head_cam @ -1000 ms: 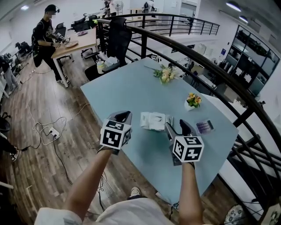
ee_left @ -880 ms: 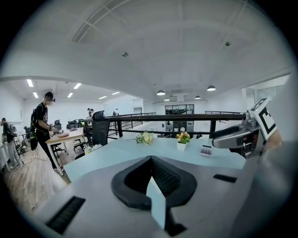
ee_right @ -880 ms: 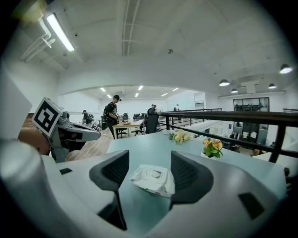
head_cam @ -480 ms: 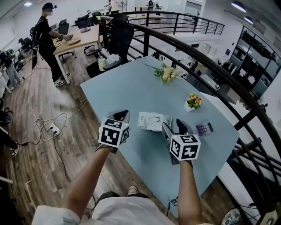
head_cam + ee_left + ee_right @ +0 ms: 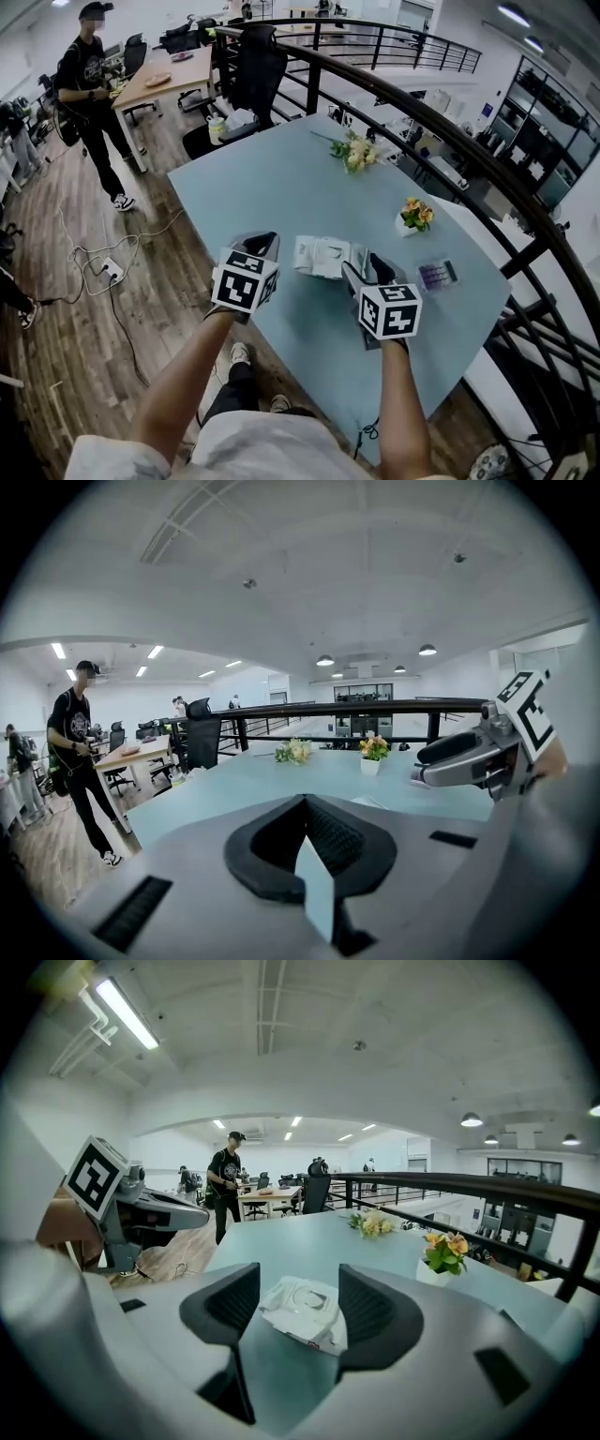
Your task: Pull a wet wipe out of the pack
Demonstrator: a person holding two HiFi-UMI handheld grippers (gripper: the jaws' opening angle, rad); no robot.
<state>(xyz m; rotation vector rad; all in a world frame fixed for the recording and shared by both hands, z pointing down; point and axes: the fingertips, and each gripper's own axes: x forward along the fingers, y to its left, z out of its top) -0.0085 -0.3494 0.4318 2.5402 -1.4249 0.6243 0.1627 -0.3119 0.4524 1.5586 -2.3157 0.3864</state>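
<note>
You are holding the left gripper (image 5: 262, 247) at the lower left of centre in the head view, with its jaws pressed together on nothing, over the near edge of the blue table (image 5: 272, 183). Your right gripper (image 5: 367, 266) is keeping its jaws spread and pointing at the wet wipe pack (image 5: 325, 257). The pack is lying flat mid-frame, just beside the jaw tips and framed between them in the right gripper view. A small flower pot (image 5: 412, 217) is standing to its upper right.
</note>
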